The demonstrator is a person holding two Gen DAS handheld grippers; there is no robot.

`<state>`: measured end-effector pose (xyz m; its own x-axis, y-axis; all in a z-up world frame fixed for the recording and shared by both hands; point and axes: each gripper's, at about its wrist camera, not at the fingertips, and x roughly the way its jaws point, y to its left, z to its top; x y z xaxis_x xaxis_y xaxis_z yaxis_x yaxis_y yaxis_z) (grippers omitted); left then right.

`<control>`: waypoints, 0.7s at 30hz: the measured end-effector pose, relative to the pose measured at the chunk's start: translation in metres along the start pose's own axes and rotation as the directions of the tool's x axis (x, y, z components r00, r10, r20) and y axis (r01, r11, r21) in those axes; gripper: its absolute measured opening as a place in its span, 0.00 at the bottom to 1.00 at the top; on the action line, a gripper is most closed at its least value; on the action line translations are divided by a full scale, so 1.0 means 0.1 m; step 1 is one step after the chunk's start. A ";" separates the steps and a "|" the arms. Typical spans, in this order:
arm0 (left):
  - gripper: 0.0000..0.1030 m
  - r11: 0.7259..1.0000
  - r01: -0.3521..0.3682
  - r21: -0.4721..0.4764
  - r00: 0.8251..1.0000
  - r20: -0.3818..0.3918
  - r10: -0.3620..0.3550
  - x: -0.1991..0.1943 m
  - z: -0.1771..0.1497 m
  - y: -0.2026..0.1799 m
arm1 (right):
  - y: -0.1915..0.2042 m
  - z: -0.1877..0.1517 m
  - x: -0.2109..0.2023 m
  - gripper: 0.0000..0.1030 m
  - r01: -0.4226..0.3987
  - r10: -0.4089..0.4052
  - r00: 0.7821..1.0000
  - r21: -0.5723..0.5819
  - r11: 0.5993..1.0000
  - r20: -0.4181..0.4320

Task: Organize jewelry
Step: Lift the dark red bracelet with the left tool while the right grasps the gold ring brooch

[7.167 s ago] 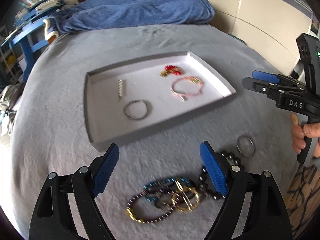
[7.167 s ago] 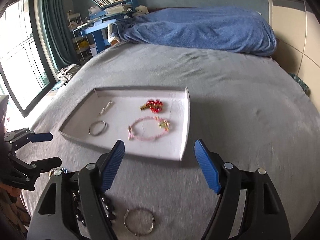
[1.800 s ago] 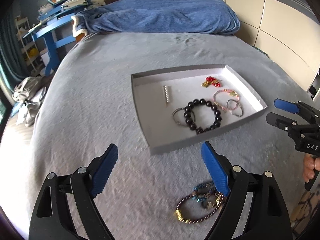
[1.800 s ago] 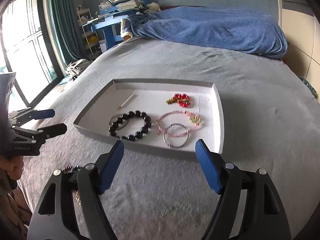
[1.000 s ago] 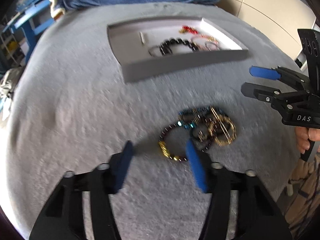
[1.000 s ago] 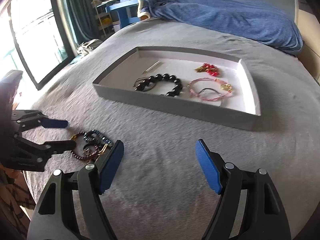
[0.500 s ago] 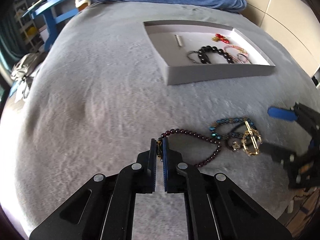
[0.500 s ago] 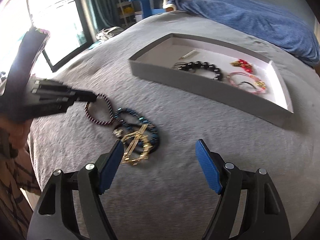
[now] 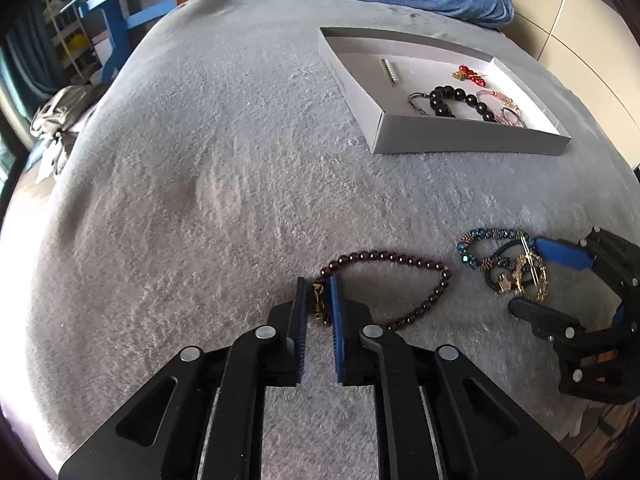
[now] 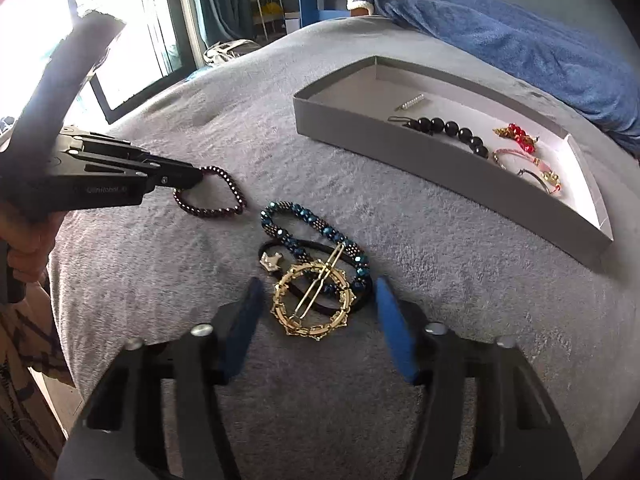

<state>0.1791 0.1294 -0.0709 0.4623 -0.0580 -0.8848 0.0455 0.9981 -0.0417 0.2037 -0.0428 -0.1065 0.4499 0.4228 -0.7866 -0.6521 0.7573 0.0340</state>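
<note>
Lying on the grey bed [image 9: 200, 184], the dark red bead bracelet [image 9: 400, 288] had its gold clasp end clenched in your left tongs [image 9: 319, 300]. Your right tongs [image 10: 316, 304], released and spread wide, straddled the gold ring hair clip [image 10: 314, 300], which was tangled with the blue bead bracelet [image 10: 304, 224] and a black hair tie [image 10: 320, 246]. Farther back, the grey tray [image 9: 440, 142] held a black bead bracelet [image 9: 452, 100] and pink cord bracelet [image 10: 524, 158].
</note>
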 end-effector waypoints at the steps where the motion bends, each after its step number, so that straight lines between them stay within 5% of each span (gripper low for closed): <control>1: 0.14 1.000 -0.002 0.000 1.000 0.002 0.002 0.01 0.00 0.00 | -0.01 0.00 0.00 0.44 0.001 -0.001 1.000 0.002 1.000 0.001; 11: 0.08 1.000 -0.004 -0.016 1.000 0.002 0.004 0.00 0.01 -0.03 | -0.22 -0.03 -0.13 0.39 -0.012 0.011 1.000 0.049 0.999 0.018; 21: 0.06 0.990 0.138 -0.042 0.983 0.128 -0.132 -0.39 0.22 -0.10 | -0.50 0.06 -0.31 0.39 0.006 -0.015 0.997 0.127 0.992 0.075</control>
<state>0.1801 0.1214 -0.0259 0.5616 -0.1914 -0.8049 0.0720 0.9805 -0.1829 0.2261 -0.0905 -0.0805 0.5046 0.4473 -0.7384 -0.5668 0.8168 0.1075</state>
